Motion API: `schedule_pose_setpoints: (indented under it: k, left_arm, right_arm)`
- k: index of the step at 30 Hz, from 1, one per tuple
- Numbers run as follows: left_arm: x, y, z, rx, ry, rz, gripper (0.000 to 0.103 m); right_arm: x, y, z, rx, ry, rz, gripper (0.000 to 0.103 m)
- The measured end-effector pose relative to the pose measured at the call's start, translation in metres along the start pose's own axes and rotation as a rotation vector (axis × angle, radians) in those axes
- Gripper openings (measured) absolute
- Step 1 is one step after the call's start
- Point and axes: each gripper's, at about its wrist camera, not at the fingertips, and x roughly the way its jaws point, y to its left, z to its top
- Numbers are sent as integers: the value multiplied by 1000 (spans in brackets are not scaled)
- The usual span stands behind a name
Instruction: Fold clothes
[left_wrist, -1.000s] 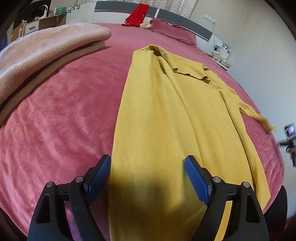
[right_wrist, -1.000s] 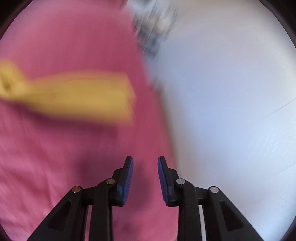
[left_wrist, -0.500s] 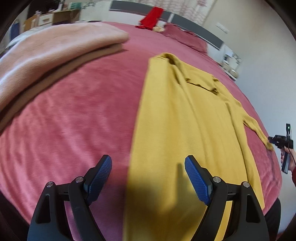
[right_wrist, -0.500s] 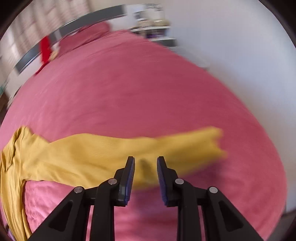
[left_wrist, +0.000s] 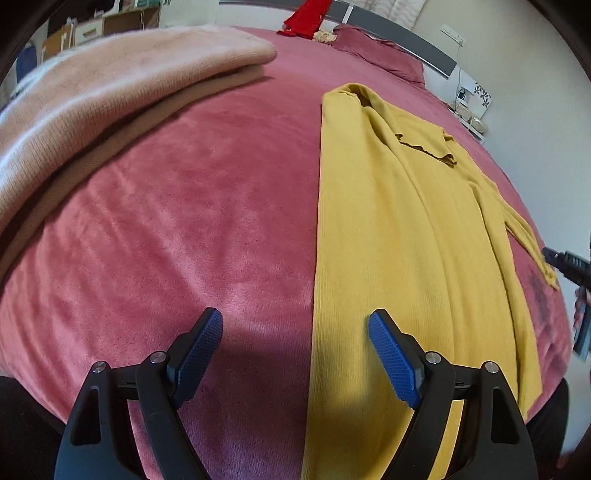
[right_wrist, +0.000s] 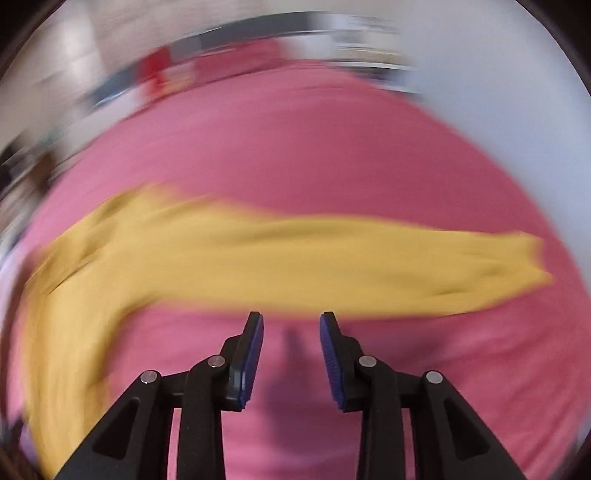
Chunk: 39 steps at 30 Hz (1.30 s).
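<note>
A yellow knit garment (left_wrist: 399, 236) lies lengthwise on a pink bedspread (left_wrist: 184, 221), its left side folded in to a straight edge and one sleeve (left_wrist: 528, 243) trailing off to the right. My left gripper (left_wrist: 295, 347) hovers wide open over the garment's near left edge, nothing between its blue pads. In the blurred right wrist view that sleeve (right_wrist: 332, 266) stretches across the bed just beyond my right gripper (right_wrist: 291, 332), which is open with a narrow gap and holds nothing. The right gripper (left_wrist: 569, 262) also shows at the far right of the left wrist view, by the sleeve's cuff.
A folded pale pink blanket (left_wrist: 110, 96) lies at the bed's back left. A red cloth (left_wrist: 306, 16) hangs on the grey headboard, by a pink pillow (left_wrist: 376, 50). A bedside table (left_wrist: 469, 110) stands by the white wall on the right.
My left gripper has shifted left, so the garment's folded edge now lies between its fingers. My right gripper has swung round and pulled back from the sleeve, still open.
</note>
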Motion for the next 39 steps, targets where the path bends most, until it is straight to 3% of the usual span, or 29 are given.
schedule_pose_setpoints:
  k: [3, 6, 9, 11, 13, 15, 18, 22, 24, 27, 30, 35, 39]
  left_arm:
    - [-7, 10, -1, -64, 43, -99, 83]
    - [-17, 18, -6, -74, 113, -190, 83]
    - [-33, 33, -3, -139, 70, -210, 83]
    - [-48, 46, 7, -166, -5, -194, 83]
    - [-56, 56, 19, -149, -54, -148, 83]
    - [-54, 66, 30, -169, -49, -169, 83]
    - [-38, 61, 31, -147, 40, -223, 83]
    - [-14, 36, 6, 3, 217, -368, 83]
    - [-11, 30, -7, 56, 289, -400, 83]
    - [-10, 31, -8, 77, 348, -435, 83]
    - [-13, 17, -11, 172, 370, -443, 83]
    - [-19, -14, -32, 334, 447, -533, 83]
    - [-13, -5, -30, 243, 488, -619, 83]
  right_arm:
    - [1, 88, -47, -221, 83, 180, 32]
    - [4, 128, -102, -363, 160, 302, 30]
    - [13, 144, -139, -435, 237, 288, 31]
    - [19, 158, -151, -431, 257, 237, 32]
    - [20, 153, -149, -371, 259, 244, 32]
    - [20, 147, -147, -313, 269, 262, 32]
    - [18, 140, -145, -262, 279, 285, 32]
    - [16, 140, -146, -262, 273, 270, 32]
    - [17, 134, -147, -280, 267, 261, 33]
    - [18, 128, -148, -278, 267, 263, 33]
    - [17, 125, -148, -270, 260, 264, 33]
    - [13, 118, -148, -261, 242, 261, 33]
    - [12, 113, -148, -250, 240, 263, 33]
